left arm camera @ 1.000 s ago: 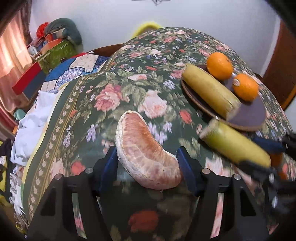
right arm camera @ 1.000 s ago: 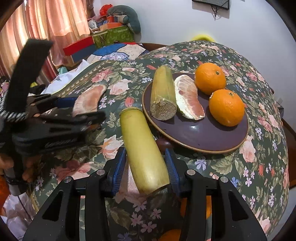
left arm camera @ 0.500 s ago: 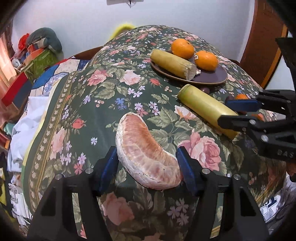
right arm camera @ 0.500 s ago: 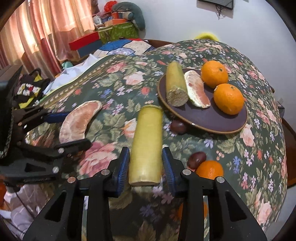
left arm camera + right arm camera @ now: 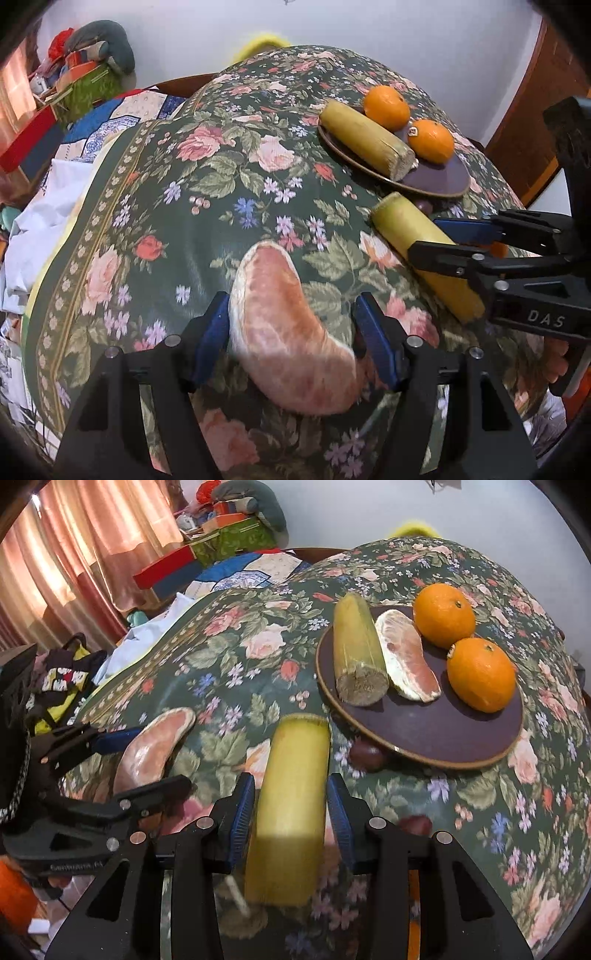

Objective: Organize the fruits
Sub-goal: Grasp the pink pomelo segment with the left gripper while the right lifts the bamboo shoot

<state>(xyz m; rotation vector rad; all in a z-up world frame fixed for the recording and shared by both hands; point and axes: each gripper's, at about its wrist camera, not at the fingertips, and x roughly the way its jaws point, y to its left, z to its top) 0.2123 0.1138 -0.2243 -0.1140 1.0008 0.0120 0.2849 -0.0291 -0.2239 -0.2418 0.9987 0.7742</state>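
Observation:
My left gripper is shut on a peeled pomelo segment, held above the floral tablecloth. My right gripper is shut on a yellow-green sugarcane piece. The right gripper also shows in the left wrist view, the left gripper in the right wrist view. A dark brown plate holds a second sugarcane piece, a second pomelo segment and two oranges.
Two dark chestnuts lie on the cloth by the plate's near rim. Boxes and bundled cloth stand beyond the table's far left, with pink curtains. A wooden door is at the right.
Both grippers have moved closer to the plate, still holding their fruit. The plate looks larger in both views than half a second ago.

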